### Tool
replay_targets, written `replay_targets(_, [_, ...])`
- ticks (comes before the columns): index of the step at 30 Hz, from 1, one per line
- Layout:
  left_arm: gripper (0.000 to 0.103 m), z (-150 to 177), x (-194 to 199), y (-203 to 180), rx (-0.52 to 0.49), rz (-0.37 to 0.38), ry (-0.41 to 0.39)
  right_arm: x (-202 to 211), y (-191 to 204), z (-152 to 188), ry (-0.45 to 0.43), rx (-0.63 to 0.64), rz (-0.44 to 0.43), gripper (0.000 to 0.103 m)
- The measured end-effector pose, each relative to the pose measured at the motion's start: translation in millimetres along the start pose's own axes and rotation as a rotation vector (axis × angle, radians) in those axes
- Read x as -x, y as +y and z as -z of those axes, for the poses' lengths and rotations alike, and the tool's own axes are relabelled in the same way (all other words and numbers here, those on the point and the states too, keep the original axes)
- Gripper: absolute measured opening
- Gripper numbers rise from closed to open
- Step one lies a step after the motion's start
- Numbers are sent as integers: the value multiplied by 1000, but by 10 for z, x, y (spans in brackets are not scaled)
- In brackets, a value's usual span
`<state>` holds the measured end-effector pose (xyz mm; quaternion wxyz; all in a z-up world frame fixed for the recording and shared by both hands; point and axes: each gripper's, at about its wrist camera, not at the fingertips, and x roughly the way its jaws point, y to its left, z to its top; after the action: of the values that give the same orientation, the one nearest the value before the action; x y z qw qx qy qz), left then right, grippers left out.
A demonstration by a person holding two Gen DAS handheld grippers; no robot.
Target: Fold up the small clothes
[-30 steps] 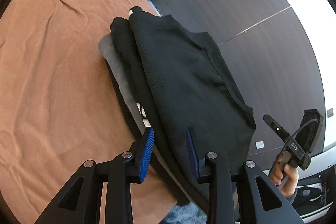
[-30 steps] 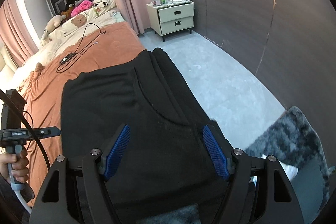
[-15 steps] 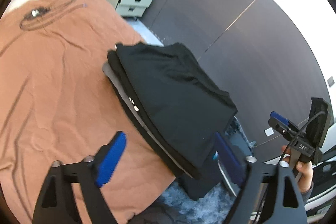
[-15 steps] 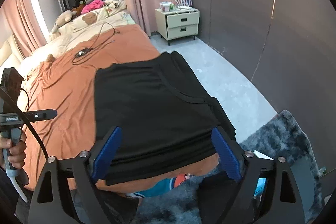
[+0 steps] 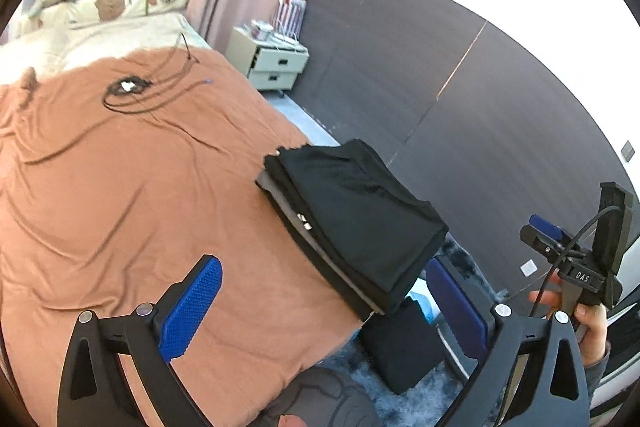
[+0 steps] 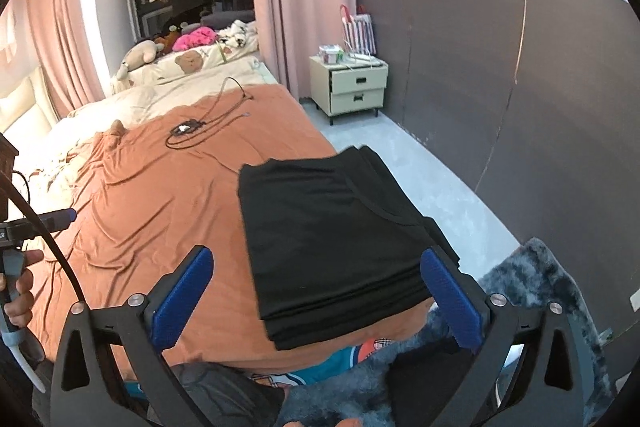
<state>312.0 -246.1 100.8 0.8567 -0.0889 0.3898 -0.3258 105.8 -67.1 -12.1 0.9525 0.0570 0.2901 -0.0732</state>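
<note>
A stack of folded clothes, black on top with grey layers beneath (image 5: 352, 219), lies at the right edge of the bed on an orange-brown sheet (image 5: 120, 195). It also shows in the right wrist view (image 6: 332, 235). My left gripper (image 5: 320, 307) is open and empty, held back above the bed's near corner. My right gripper (image 6: 316, 301) is open and empty, held back from the stack's near end. The right gripper shows in the left wrist view (image 5: 576, 259), and the left one in the right wrist view (image 6: 36, 223).
A coil of black cable (image 6: 192, 129) lies on the sheet farther up the bed. A cream nightstand (image 6: 352, 87) stands by the dark wall. A dark folded item (image 5: 400, 347) and a shaggy blue-grey rug (image 6: 532, 291) are on the floor beside the bed.
Both grippers have pulled back and up from the stack. The left gripper's jaws, narrow a second ago, have opened wide. The stack lies still.
</note>
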Motion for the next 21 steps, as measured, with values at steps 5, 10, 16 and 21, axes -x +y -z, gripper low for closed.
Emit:
replay_targets(5, [103, 122, 339, -33, -26, -50, -47, 224, 121, 148, -45, 23, -3, 103])
replay_targets(10, [103, 283, 643, -42, -25, -83, -80, 400, 141, 314, -70, 19, -23, 103])
replay_targets(16, [103, 511, 967, -51, -34, -134, -126, 578, 160, 570, -104, 33, -54, 103])
replay_targets(21, [103, 723, 1217, -82, -55, -190, -176, 733, 166, 788, -141, 44, -42, 103])
